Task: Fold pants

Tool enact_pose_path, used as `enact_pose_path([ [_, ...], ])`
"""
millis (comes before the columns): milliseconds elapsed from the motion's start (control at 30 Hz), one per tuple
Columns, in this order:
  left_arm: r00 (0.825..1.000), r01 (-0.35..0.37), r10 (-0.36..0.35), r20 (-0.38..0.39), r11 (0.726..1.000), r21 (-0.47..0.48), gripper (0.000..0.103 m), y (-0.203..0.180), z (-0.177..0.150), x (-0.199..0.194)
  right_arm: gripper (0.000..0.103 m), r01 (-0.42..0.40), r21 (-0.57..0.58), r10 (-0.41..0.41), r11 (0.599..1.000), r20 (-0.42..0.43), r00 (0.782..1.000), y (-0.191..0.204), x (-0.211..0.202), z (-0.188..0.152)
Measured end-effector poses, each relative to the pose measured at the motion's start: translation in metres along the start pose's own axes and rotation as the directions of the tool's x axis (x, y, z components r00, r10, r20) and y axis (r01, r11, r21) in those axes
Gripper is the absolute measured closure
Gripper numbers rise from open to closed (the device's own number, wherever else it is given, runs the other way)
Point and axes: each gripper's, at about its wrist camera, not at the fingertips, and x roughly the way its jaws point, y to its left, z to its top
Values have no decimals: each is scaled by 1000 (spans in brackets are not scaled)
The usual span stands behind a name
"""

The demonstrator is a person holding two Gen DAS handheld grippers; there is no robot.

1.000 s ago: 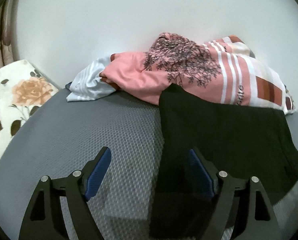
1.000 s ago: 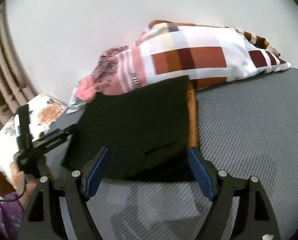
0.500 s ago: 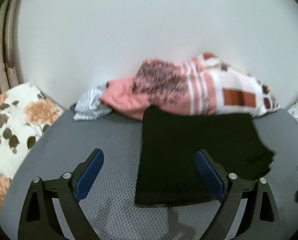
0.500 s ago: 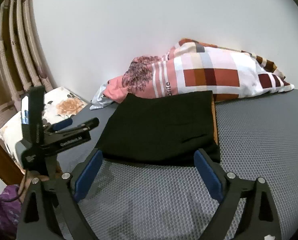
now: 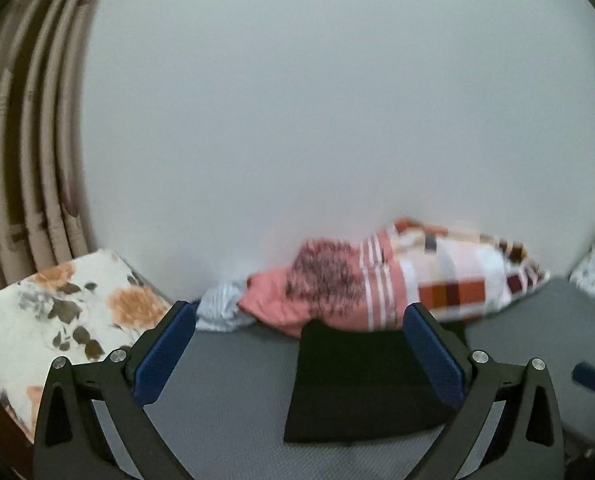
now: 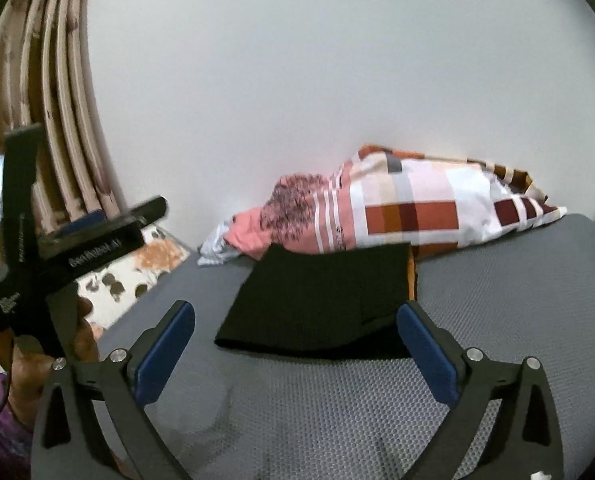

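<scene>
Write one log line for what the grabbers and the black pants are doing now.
left gripper: open, empty | right gripper: open, empty | black pants: folded on gray bed

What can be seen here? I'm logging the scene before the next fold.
pants: one, black, folded flat on the grey mattress.
pink shirt: one, dark tree print, heaped against the wall behind the pants.
checked pillow: one, white, rust and maroon, beside the shirt.
pale striped cloth: one, left of the shirt.
floral cushion: one, white and orange, far left.
curtain: beige, left edge.
left gripper: fingers open, blue pads, empty.
right gripper: fingers open, blue pads, empty.
</scene>
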Motion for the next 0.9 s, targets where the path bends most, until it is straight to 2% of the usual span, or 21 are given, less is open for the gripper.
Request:
enact_pose_path([
  [100,998,-40,42,48,999,-29,0,1,11,-25,1,2,7,-2,1000,32,1000,-1,-16,6],
  [200,997,10,-7,71,999,-39,0,3,19,-42,1,2,15,-3,1000,59,998,-2,-29,11],
  [367,991,133,-134,-16,990,-56,0,3,21,-44,0,1,4,-1,1000,75,997,4,-40,14],
  [567,989,114,-113,-95,994,5,0,-8,9,-35,0,2,-14,-2,1000,56,998,12,-41,10],
  [733,981,149,-152,-124,988,-32,0,-4,-2,-29,0,9,-19,-8,1000,45,999,16,-42,7],
  [900,978,144,-148,-144,989,-40,0,-3,-6,-24,0,5,-21,-4,1000,38,999,17,-43,7],
])
